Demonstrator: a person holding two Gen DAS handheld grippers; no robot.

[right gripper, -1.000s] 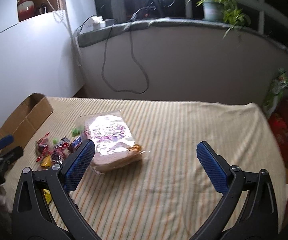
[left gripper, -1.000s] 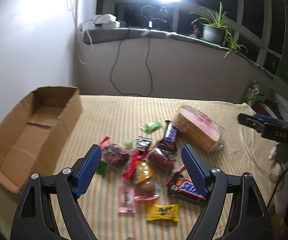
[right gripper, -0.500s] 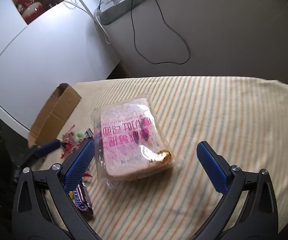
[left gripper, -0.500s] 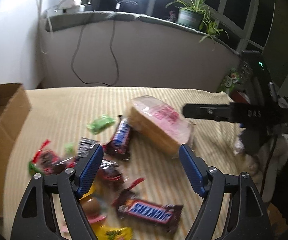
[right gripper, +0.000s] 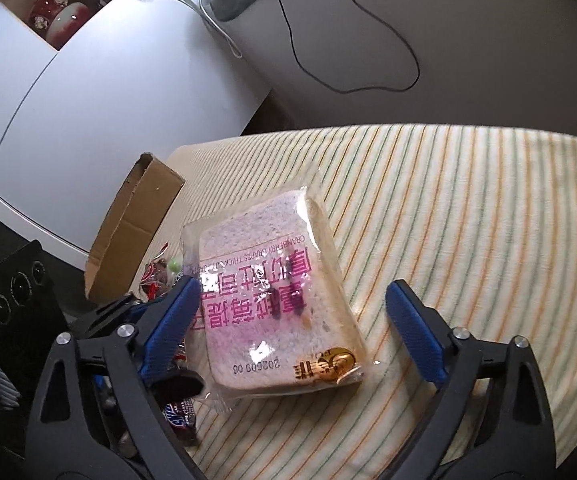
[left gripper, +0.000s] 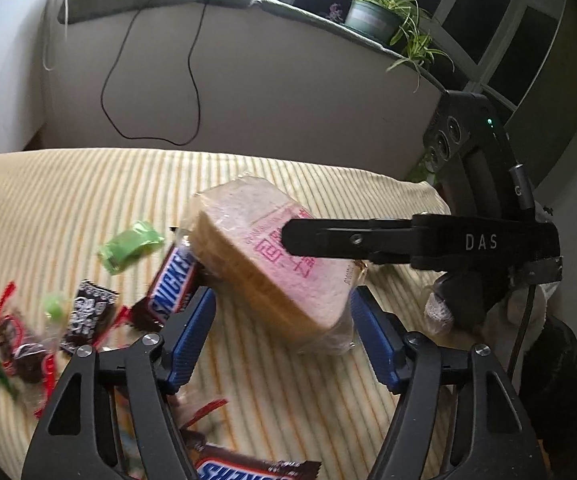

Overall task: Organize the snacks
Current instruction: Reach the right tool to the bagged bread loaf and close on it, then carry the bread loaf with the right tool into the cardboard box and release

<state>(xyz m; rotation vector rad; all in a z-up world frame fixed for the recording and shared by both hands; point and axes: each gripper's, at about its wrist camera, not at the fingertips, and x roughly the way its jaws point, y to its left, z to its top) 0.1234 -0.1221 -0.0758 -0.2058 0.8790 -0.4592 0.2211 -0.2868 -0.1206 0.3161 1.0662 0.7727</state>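
A bagged loaf of sliced bread [left gripper: 256,248] with pink print lies on the striped cloth; it also shows in the right wrist view [right gripper: 272,300]. My left gripper [left gripper: 282,336] is open, its blue pads either side of the loaf's near end. My right gripper [right gripper: 304,328] is open and straddles the loaf from the other side; its finger [left gripper: 348,238] reaches over the loaf in the left view. Snickers bars [left gripper: 172,288], a green candy [left gripper: 130,246] and small wrapped sweets [left gripper: 88,312] lie to the left.
An open cardboard box [right gripper: 132,232] stands at the cloth's left end, beside a white cabinet [right gripper: 88,112]. A black cable [left gripper: 148,92] hangs on the wall behind. A potted plant [left gripper: 372,20] sits on the sill. The table [right gripper: 488,208] stretches right.
Both grippers have closed in on the bread loaf from opposite sides. The left view swung right from the candy pile to the loaf. Both stay open.
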